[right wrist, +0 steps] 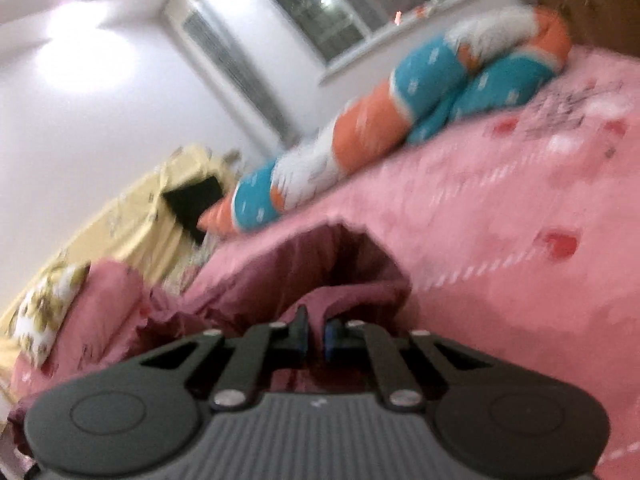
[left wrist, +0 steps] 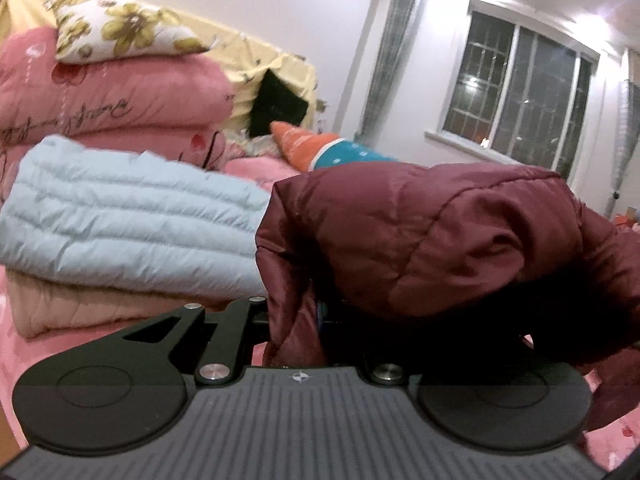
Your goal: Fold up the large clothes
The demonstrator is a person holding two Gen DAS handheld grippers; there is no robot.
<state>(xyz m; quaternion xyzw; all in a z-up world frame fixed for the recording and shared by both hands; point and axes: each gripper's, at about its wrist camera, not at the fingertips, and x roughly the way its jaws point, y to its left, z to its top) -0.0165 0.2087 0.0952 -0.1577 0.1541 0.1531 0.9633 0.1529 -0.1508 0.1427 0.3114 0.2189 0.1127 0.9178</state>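
Item: maroon puffer jacket [left wrist: 432, 236], large and quilted. It is bunched over the front of the left claw [left wrist: 320, 312], covering its fingertips and billowing above and right of them. In the right wrist view a fold of the same jacket [right wrist: 320, 264] rises directly ahead of the right claw [right wrist: 316, 334].

Left claw: fingertips buried in fabric; jaws drawn nearly together, judged pinching the jacket.

Right claw: jaws pressed together on a thin maroon fold, blue pads [right wrist: 332, 336] close against it.

Step, as judged: lifting an edge with both claws to carry it over. Keep both pinches level and the cloth taut between them, so the padding folds flat rather than ballooning; lay it down before releasing.

Beyond the left claw, to its left: pale blue quilted garment [left wrist: 120, 216] folded on a beige one [left wrist: 100, 304].

Further out: pink bedspread [right wrist: 500, 240], orange-and-teal long pillow [right wrist: 420, 96], stacked pink quilts [left wrist: 100, 96], window [left wrist: 520, 88].
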